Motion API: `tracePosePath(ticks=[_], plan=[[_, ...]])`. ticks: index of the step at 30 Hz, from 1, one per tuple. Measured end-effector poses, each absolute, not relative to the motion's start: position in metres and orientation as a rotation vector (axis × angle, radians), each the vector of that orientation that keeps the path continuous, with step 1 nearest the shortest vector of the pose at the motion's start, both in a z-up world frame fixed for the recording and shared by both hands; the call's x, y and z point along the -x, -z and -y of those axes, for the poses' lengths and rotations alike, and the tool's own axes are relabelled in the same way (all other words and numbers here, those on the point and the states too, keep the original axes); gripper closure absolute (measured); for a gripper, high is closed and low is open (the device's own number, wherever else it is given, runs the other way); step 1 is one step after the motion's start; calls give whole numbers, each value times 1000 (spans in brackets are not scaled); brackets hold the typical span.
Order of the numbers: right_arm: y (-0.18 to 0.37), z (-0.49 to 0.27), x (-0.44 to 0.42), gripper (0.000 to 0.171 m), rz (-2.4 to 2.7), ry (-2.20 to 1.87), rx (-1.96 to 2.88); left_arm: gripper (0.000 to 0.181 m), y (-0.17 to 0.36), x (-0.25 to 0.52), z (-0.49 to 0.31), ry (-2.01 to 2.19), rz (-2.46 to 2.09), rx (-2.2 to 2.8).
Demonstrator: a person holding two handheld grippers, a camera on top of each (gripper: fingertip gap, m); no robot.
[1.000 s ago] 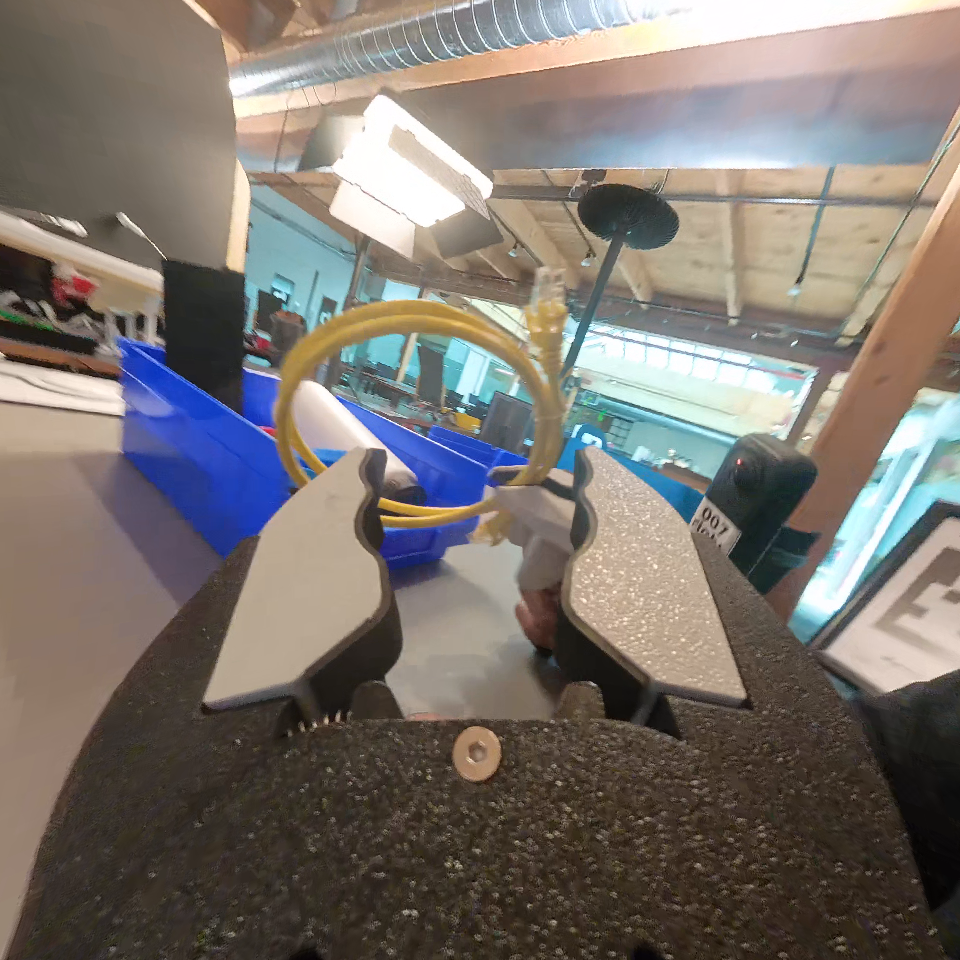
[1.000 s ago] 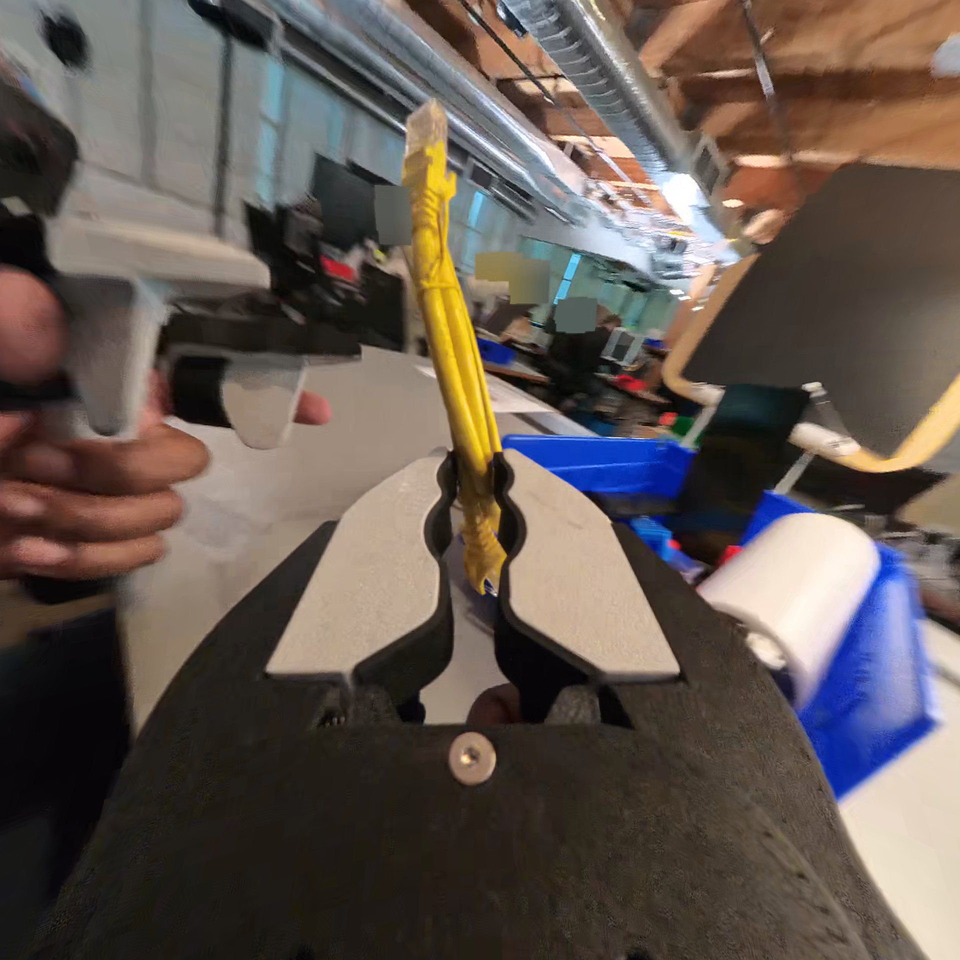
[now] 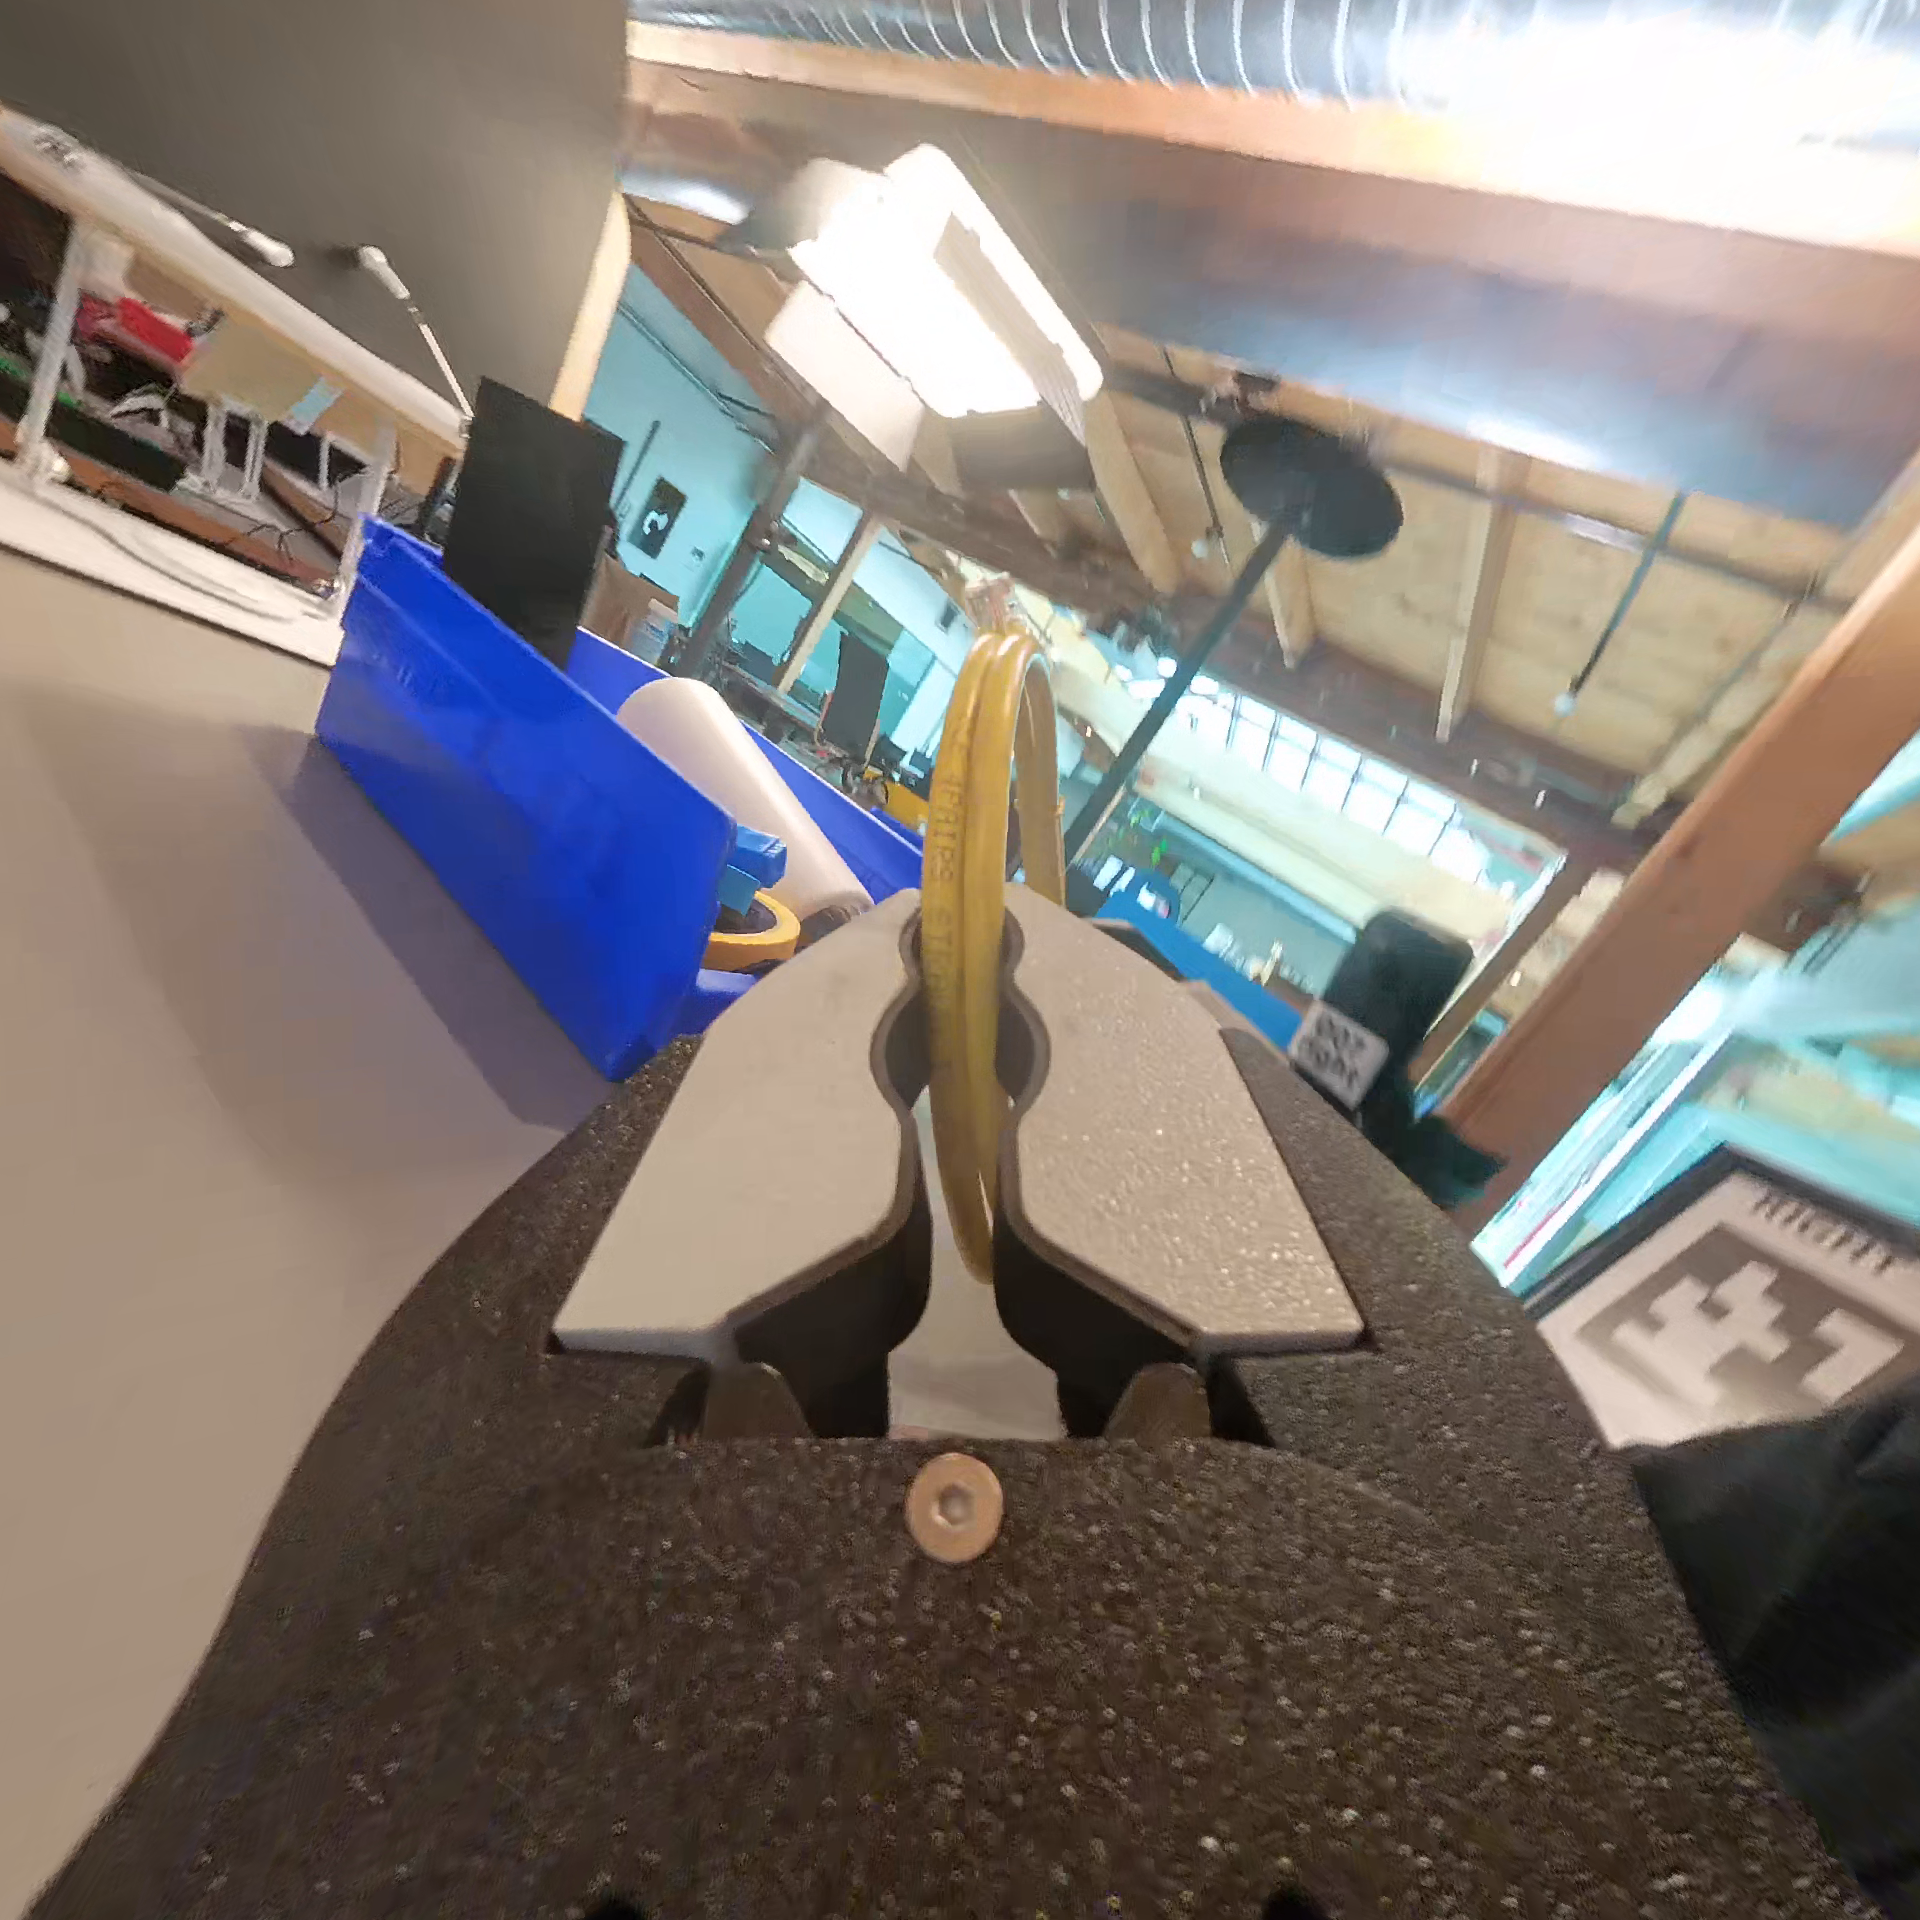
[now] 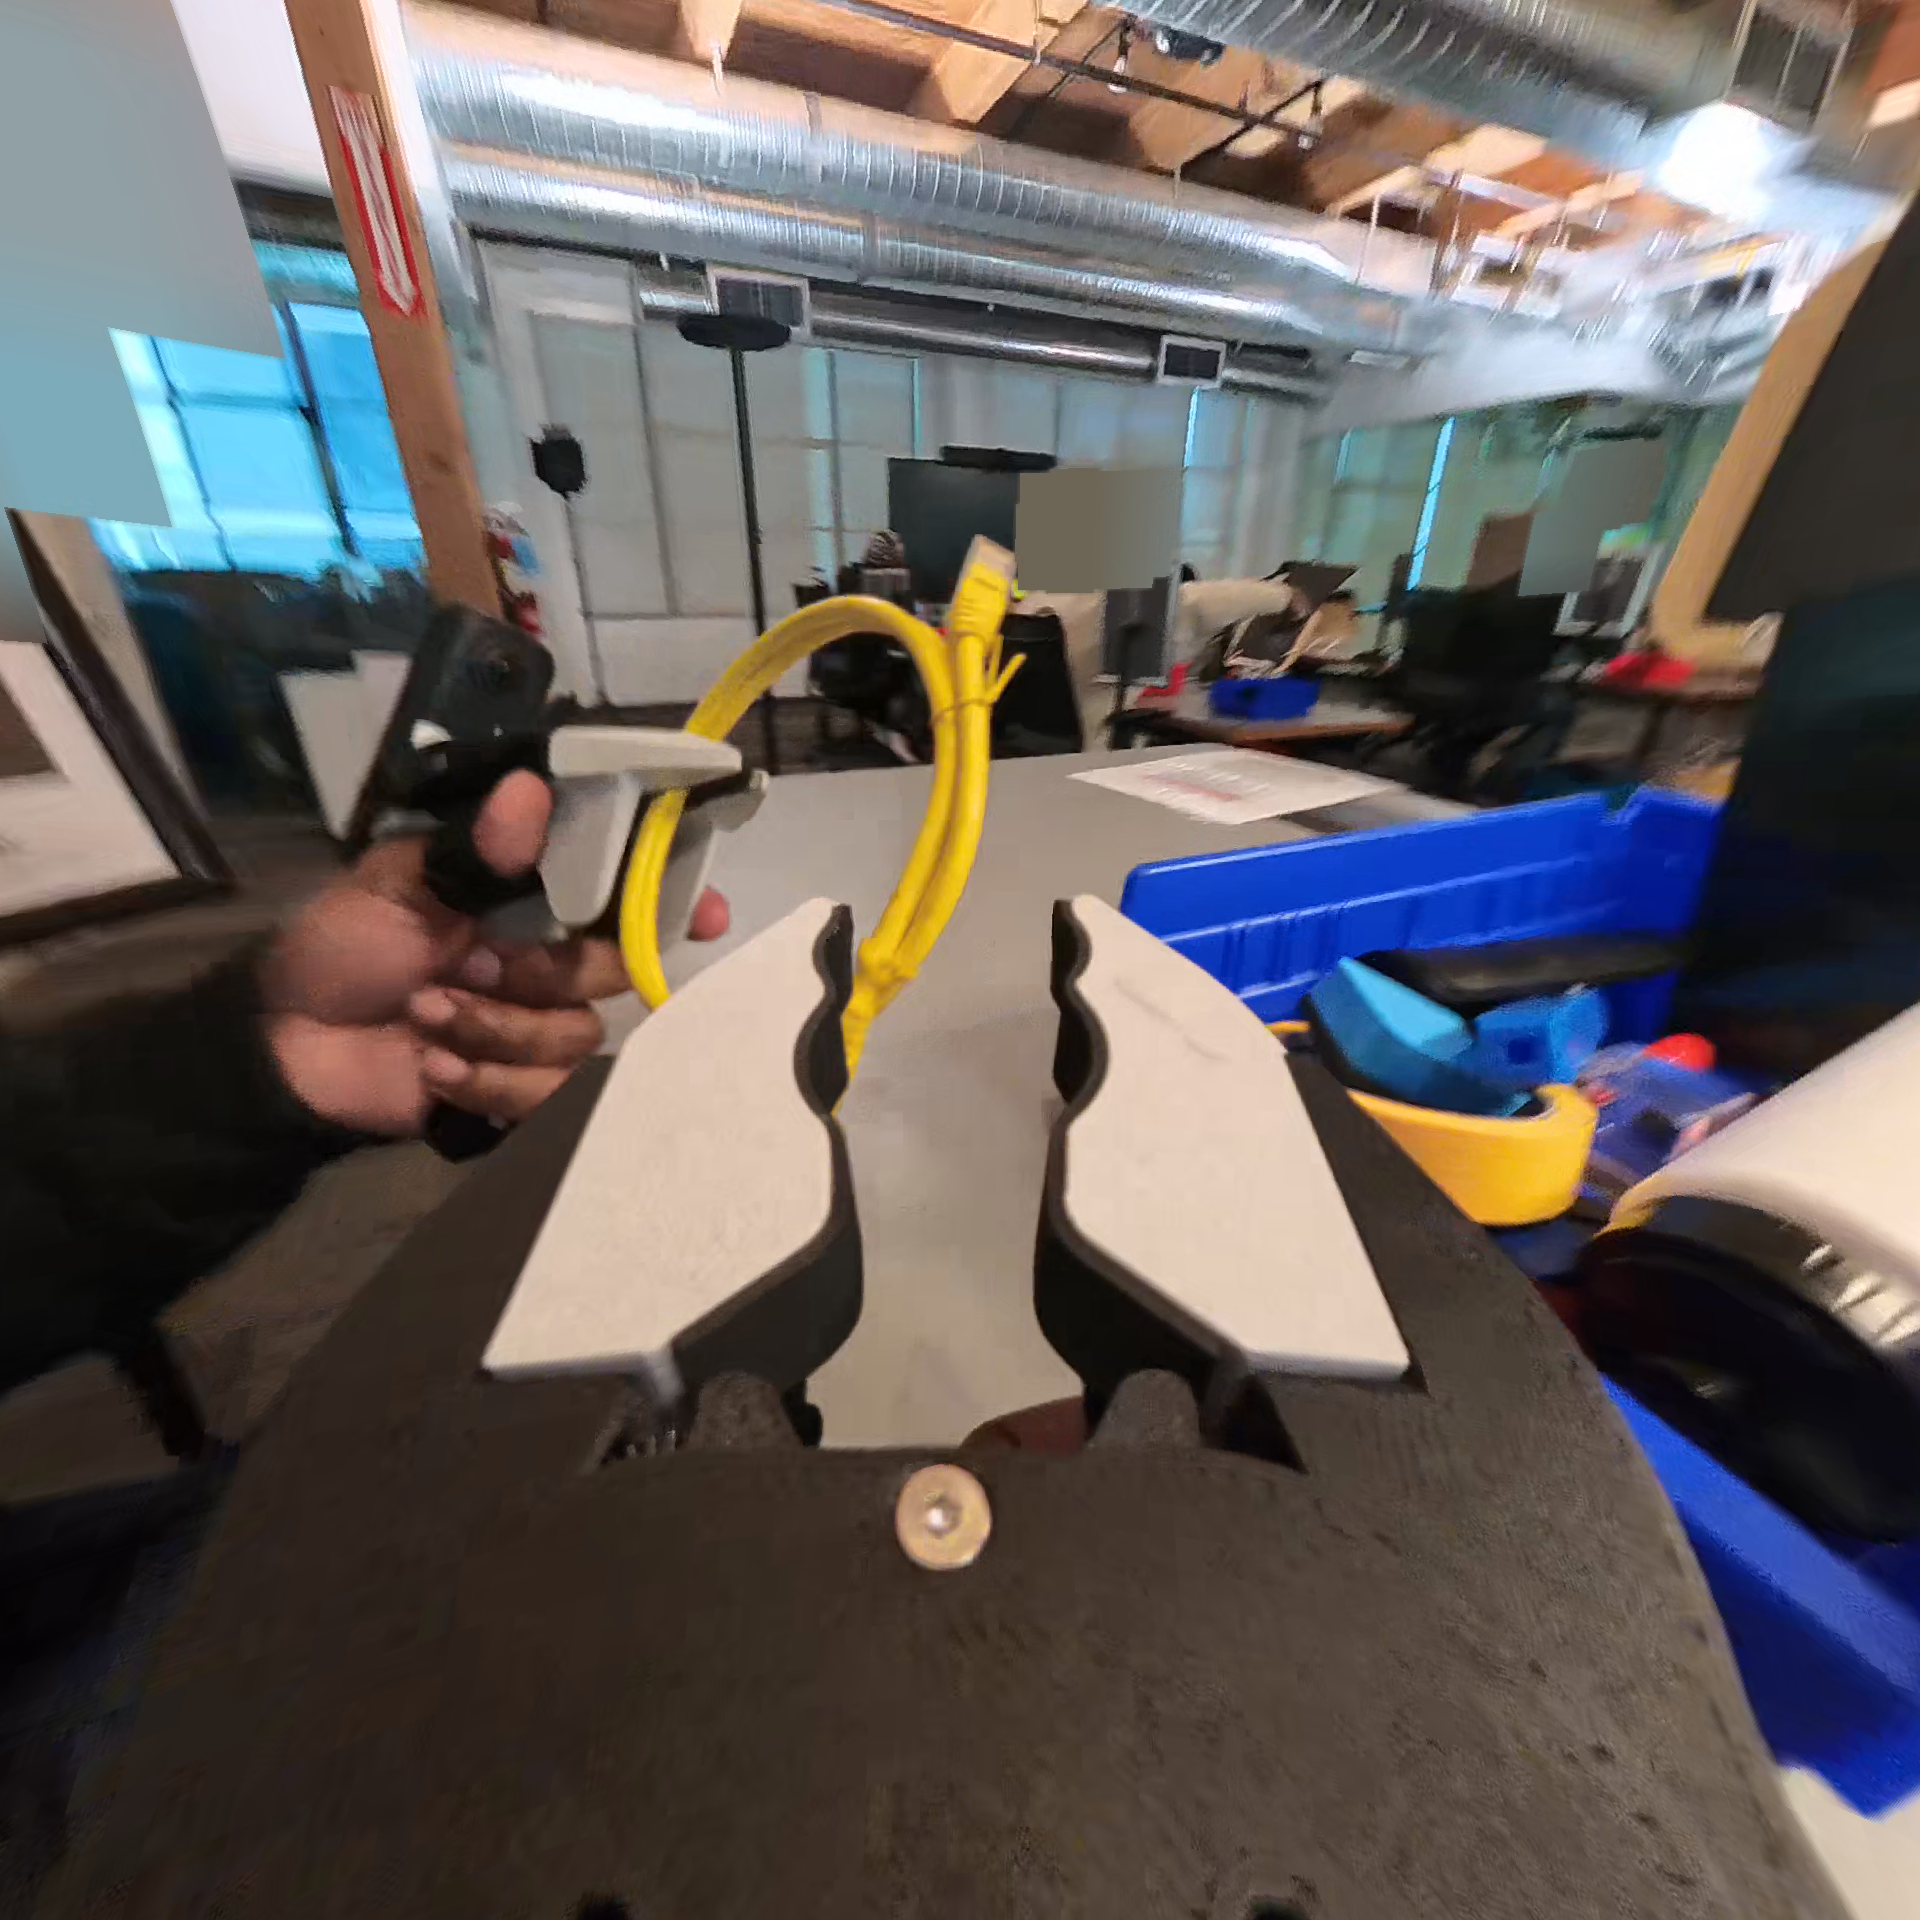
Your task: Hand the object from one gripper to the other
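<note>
A coiled yellow cable (image 3: 961,935) with a plug at its top stands upright between the fingers of my left gripper (image 3: 961,920), which is shut on it. In the right wrist view the left gripper (image 4: 727,784), held by a hand, clamps the left side of the cable (image 4: 961,748) above the grey table. My right gripper (image 4: 951,914) is open. The coil's knotted lower end hangs between its fingers, close against the left finger's (image 4: 727,1122) inner edge.
A blue bin (image 3: 520,810) stands on the grey table (image 3: 208,935), holding a white roll (image 3: 727,769) and yellow tape (image 3: 753,930). In the right wrist view the bin (image 4: 1403,883) is at the right. A framed marker board (image 3: 1714,1320) stands at the right. About 12 cm separates my left fingertips from my right.
My left gripper, open a second ago, has shut on the yellow cable. My right gripper, which was shut on the cable, has opened and let it go.
</note>
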State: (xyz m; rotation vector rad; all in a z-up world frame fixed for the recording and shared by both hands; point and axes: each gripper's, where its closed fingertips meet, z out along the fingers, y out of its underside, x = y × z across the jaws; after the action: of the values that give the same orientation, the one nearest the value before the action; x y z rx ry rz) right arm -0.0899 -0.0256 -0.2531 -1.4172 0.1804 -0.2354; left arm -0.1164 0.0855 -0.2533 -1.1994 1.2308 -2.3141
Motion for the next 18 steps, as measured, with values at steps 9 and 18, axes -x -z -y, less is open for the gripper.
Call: tracePosePath(ticks=[9, 18], plan=[[283, -1, 115, 118, 202, 831, 1578, 173, 253, 110, -109, 2544, -841, 1452], [287, -9, 114, 93, 417, 1485, 1491, 174, 269, 106, -95, 2692, -687, 1712]])
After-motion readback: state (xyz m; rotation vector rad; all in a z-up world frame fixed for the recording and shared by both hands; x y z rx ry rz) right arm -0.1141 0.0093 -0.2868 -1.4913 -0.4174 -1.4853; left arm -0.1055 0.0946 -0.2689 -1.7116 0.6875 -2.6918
